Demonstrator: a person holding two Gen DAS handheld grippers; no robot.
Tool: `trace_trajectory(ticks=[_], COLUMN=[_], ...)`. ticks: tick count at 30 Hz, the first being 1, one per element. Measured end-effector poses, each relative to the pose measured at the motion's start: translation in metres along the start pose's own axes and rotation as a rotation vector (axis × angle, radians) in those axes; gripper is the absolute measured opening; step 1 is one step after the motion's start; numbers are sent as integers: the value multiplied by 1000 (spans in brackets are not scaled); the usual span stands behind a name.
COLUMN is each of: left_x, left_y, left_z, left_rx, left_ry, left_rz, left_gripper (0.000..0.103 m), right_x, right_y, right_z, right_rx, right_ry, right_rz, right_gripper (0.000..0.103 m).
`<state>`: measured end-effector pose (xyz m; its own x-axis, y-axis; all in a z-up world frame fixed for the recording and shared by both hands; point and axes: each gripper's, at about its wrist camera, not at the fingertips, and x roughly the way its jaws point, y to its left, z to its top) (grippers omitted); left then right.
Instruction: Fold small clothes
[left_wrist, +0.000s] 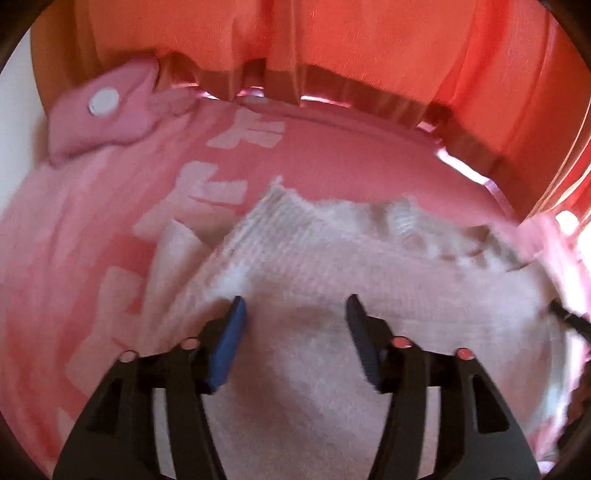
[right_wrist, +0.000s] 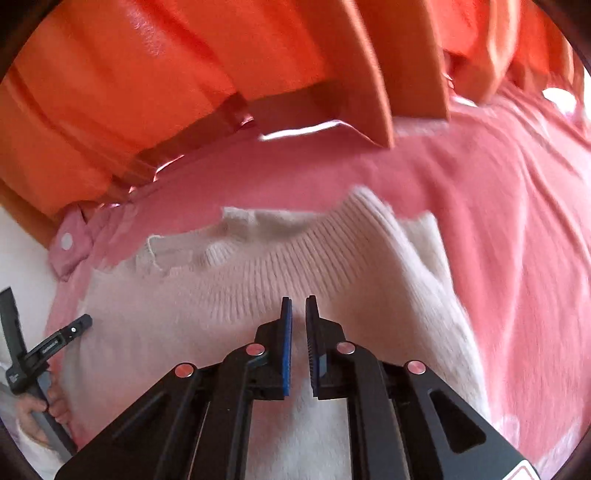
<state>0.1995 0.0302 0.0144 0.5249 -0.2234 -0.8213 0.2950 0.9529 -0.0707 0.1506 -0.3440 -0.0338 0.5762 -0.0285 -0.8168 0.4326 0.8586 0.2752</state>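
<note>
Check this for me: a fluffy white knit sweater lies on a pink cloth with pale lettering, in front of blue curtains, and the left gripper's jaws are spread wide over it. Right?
Nearly. The curtains are orange, not blue, as both wrist views show. The rest holds: the fluffy white knit sweater lies on the pink cloth with pale lettering, and the left gripper has its jaws spread wide over it, seen in the left wrist view.

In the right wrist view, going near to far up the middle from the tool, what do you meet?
Right tool → white ribbed knit sweater → pink cover → orange curtain.
</note>
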Motion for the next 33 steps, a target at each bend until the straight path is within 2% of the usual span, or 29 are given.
trace_trajectory(ticks=[1, 2, 3, 4, 6, 8, 9, 10, 11, 12, 13, 15, 17, 19, 22, 24, 25, 26, 28, 30, 31, 33], left_x=[5, 10, 13, 13, 13, 14, 14, 15, 13, 12, 12, 14, 14, 14, 14, 14, 14, 14, 13, 10, 7, -3], left_y=[-2, -1, 3, 6, 10, 11, 10, 10, 9, 11, 13, 16, 16, 14, 14, 15, 14, 14, 14, 17, 18, 25], left_z=[-2, -2, -2, 0, 2, 2, 2, 2, 2, 3, 3, 4, 4, 4, 3, 3, 3, 3, 3, 5, 5, 8], left_rx=[18, 17, -3, -27, -44, -46, -46, -47, -52, -61, -69, -80, -82, -74, -76, -82, -82, -82, -87, -113, -132, -167], left_ry=[14, 24, 29, 30, 32, 32, 33, 32, 30, 27, 26, 30, 31, 30, 31, 30, 30, 30, 31, 23, 8, -46], left_rz=[40, 49, 38, 26, 17, 21, 24, 27, 27, 22, 18, 10, 11, 18, 17, 12, 12, 13, 10, -6, -17, -20], left_gripper=[57, 57, 58, 59, 59, 59, 59, 59, 59, 59, 59, 59, 59, 59, 59, 59, 59, 60, 60, 60, 60, 60], right_x=[10, 12, 7, -1, -16, -6, 0, -4, -12, -21, -29, -21, 12, 5, -15, -6, 14, 23, 17, 9, 4, 3], right_y=[-8, -22, -34, -42, -50, -60, -65, -65, -61, -54, -41, -20, -7, 8, 18, 27, 31, 32, 44, 55, 67, 91], right_z=[-1, -7, -5, -5, -4, -2, -4, -5, -4, -4, -6, -12, -20, -17, -16, -16, -18, -21, -16, -12, -11, -12], right_rx=[20, 57, 129, 178, 191, 179, 200, 213, 198, 176, 144, 72, -10, -72, -47, -74, -98, -113, -145, -115, -111, -151], right_ry=[38, 42, 22, -9, -83, -48, -21, -35, -57, -85, -106, -73, 63, 2, -61, -29, 42, 70, 25, -5, -4, 6], right_rz=[-56, -64, -14, -11, -65, -138, -137, -123, -112, -90, -53, -11, -102, -156, -57, -38, -84, -113, -142, -46, 43, 128], right_gripper=[8, 0, 0, 0, 0, 0, 0, 0, 2, 10, 12, 11, 9, 8, 9, 9, 9, 8, 10, 13, 13, 13])
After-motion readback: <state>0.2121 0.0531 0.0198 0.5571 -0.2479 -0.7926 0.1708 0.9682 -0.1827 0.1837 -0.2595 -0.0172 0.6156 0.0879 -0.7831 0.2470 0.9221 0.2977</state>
